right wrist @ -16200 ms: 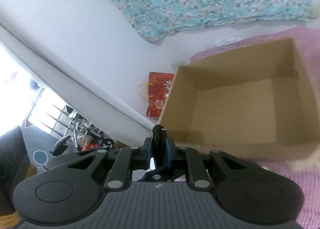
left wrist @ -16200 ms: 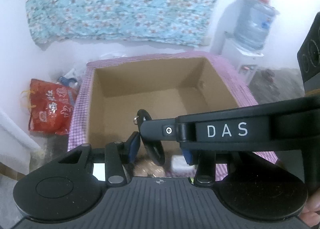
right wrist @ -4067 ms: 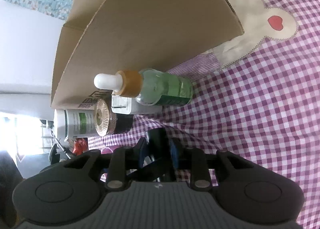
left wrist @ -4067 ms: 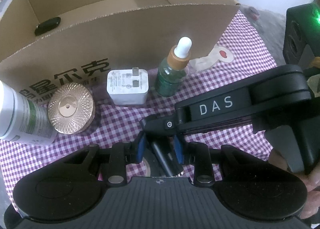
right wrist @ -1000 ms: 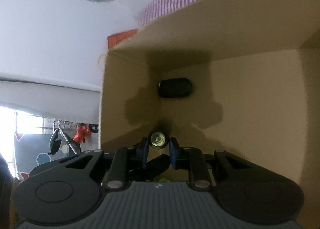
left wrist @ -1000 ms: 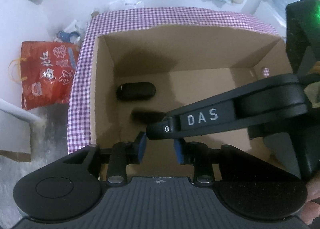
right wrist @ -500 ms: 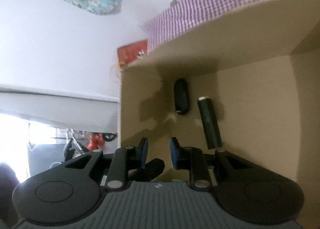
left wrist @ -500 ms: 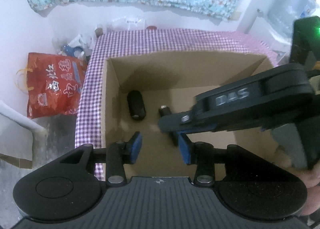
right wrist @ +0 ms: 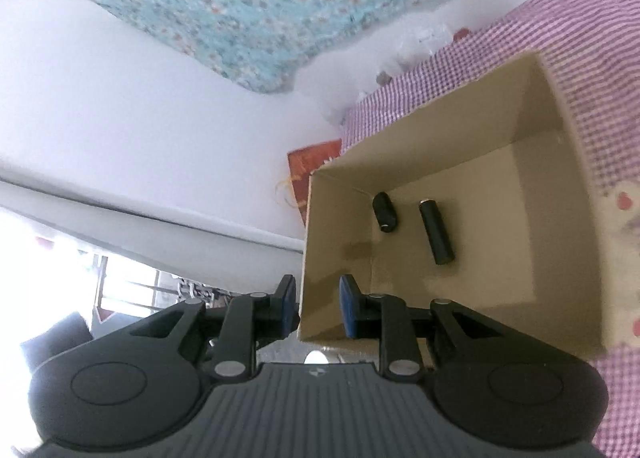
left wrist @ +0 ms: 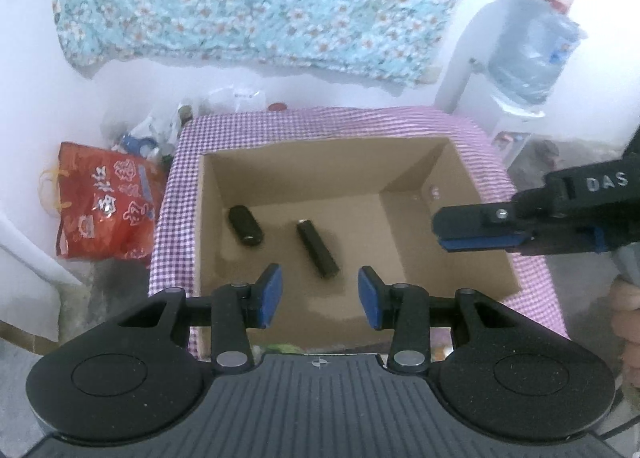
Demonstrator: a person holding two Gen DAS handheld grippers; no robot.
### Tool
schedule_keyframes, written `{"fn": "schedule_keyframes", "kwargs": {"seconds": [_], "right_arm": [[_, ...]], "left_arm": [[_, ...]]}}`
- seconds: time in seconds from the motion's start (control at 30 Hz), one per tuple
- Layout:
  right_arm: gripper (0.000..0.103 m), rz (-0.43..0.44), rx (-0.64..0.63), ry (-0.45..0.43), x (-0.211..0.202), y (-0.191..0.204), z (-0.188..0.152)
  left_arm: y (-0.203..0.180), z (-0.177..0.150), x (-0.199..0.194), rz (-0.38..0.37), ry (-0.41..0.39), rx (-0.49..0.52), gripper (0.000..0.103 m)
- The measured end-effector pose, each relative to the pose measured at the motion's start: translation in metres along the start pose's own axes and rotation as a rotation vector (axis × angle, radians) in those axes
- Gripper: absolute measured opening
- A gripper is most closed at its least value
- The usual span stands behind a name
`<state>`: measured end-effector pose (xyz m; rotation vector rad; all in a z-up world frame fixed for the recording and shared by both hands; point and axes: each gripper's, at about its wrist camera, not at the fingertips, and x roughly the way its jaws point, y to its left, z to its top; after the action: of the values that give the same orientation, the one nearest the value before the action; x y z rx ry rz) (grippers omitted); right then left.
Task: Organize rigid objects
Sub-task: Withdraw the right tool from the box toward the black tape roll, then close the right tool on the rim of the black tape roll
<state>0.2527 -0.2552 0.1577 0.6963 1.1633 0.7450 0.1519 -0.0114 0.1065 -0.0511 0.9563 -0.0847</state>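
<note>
Hovering left gripper (left wrist: pixel 320 294) angled down over box (left wrist: pixel 448 156), jaws apart, empty

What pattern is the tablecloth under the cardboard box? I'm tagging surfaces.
Purple-and-white gingham check on the tablecloth, clearest in the left wrist view.

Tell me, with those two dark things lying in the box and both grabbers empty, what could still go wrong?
The long black cylinder and the short black capsule lie on their sides in the cardboard box, so they might roll when more items land. In the right wrist view the right gripper straddles the box's wall and could snag it. The left gripper seems clear.
</note>
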Motion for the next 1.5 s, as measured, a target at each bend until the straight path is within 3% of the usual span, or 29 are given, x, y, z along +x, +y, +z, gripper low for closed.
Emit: {"fn": "schedule_keyframes", "kwargs": {"seconds": [0.17,0.4,0.63,0.8,0.93,1.2,1.33,1.5], "right_arm": [[0.028,-0.01,-0.028,-0.087,-0.042,-0.002,-0.038],[0.033,-0.105,-0.046,-0.178,-0.075,-0.017,-0.087],[0.034,-0.247,-0.125,-0.195,-0.084,-0.024,-0.126],[0.034,-0.294,-0.171,-0.183,-0.072,-0.026,-0.139],[0.034,-0.283,-0.184,-0.112,-0.049,-0.028,-0.148],[0.033,-0.285,-0.09,0.098,0.024,-0.063,-0.151],[0.032,-0.333,-0.16,0.189,0.061,-0.061,-0.156],[0.028,-0.41,-0.266,0.266,0.092,-0.055,-0.159]], "left_arm": [[-0.018,-0.024,-0.009,-0.032,-0.019,0.028,0.041],[-0.041,-0.062,-0.001,-0.081,-0.006,0.049,0.041],[-0.055,-0.09,0.013,-0.072,0.0,0.085,0.041],[-0.061,-0.103,0.021,-0.072,0.022,0.111,0.041],[-0.064,-0.116,0.025,-0.085,0.063,0.141,0.041],[-0.061,-0.152,0.046,-0.095,0.204,0.196,0.041],[-0.058,-0.163,0.06,-0.116,0.266,0.178,0.041],[-0.056,-0.167,0.063,-0.127,0.281,0.161,0.041]]}}
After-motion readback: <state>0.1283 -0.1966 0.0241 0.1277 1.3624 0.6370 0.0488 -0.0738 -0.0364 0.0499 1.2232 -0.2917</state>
